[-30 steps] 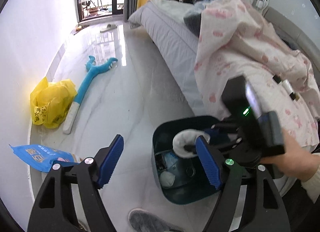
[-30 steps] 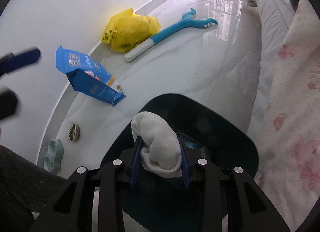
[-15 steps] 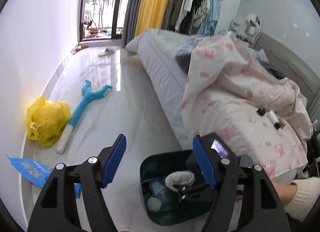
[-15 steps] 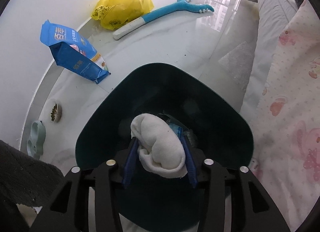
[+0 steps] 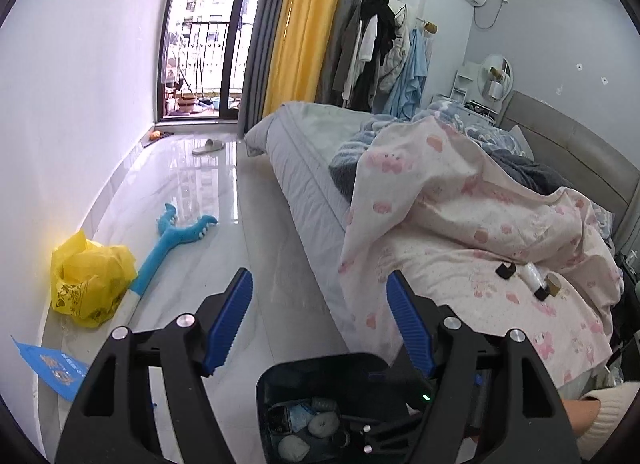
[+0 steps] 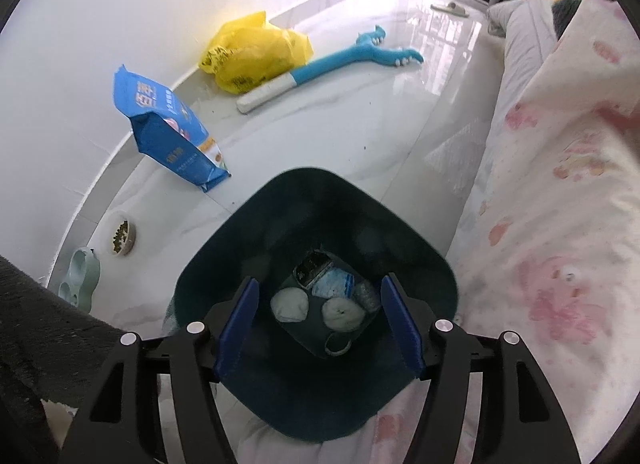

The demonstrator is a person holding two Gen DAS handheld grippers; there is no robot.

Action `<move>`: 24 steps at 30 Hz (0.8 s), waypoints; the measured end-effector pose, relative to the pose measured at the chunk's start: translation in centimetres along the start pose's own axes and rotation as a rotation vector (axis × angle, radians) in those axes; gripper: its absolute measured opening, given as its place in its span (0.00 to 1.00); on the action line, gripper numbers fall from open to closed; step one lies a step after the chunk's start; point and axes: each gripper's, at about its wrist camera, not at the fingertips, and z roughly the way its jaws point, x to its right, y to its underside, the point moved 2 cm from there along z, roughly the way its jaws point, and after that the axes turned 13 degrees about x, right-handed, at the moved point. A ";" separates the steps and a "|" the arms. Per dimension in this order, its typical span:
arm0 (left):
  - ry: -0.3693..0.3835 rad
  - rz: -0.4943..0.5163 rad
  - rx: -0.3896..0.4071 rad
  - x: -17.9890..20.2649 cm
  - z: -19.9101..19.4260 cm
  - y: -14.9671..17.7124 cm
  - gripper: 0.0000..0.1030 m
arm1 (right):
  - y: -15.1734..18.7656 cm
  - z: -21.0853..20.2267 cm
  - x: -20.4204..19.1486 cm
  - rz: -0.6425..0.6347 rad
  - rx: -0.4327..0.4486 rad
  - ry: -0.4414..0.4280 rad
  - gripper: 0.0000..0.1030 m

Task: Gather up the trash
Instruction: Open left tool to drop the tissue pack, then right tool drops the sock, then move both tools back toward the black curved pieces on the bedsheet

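Right gripper (image 6: 318, 322), lower centre of the right wrist view: jaws opening, blue pads apart, nothing between them; it points steeply down into the bin (image 6: 280, 200), a dark teal container with a flared rim standing on the pale floor (image 6: 360, 116) just beside the bed (image 6: 560, 184). On the bin's bottom lie two white wads (image 6: 289, 305), a blue-and-white wrapper (image 6: 334, 282), a small dark tray (image 6: 314, 267) and a ring-shaped item (image 6: 338, 344); all are loose and clear of the pads.

Left gripper (image 5: 320, 324), lower centre of the left wrist view: jaws spread, empty, aimed over the floor toward the balcony door (image 5: 200, 48). The same bin sits at the bottom edge, with the right gripper's black body over it and a hand in a cream sleeve (image 5: 600, 412) at lower right.

Against the wall, left of both views: a yellow plastic bag (image 6: 256, 52), bulging, contents hidden; a blue pouch (image 6: 168, 132) standing upright; a blue-and-white plush toy (image 6: 332, 68); a small dish of pellets (image 6: 120, 238); a green dish (image 6: 80, 278).
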 end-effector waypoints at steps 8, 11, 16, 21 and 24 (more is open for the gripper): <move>0.017 0.013 0.045 2.5 1.1 -1.2 0.71 | -0.5 -3.9 1.0 0.016 0.100 -0.037 0.64; 0.021 0.021 0.053 3.5 1.5 -1.3 0.71 | -0.7 -5.6 1.6 0.024 0.151 -0.042 0.64; 0.019 0.032 0.063 5.2 2.2 -1.5 0.70 | -0.1 -7.7 3.2 0.046 0.202 -0.029 0.64; 0.031 0.039 0.058 7.0 3.2 -1.5 0.70 | 0.5 -9.5 5.0 0.072 0.244 0.000 0.64; 0.041 0.050 0.048 8.2 3.9 -1.3 0.70 | 1.1 -10.8 6.3 0.100 0.284 0.034 0.64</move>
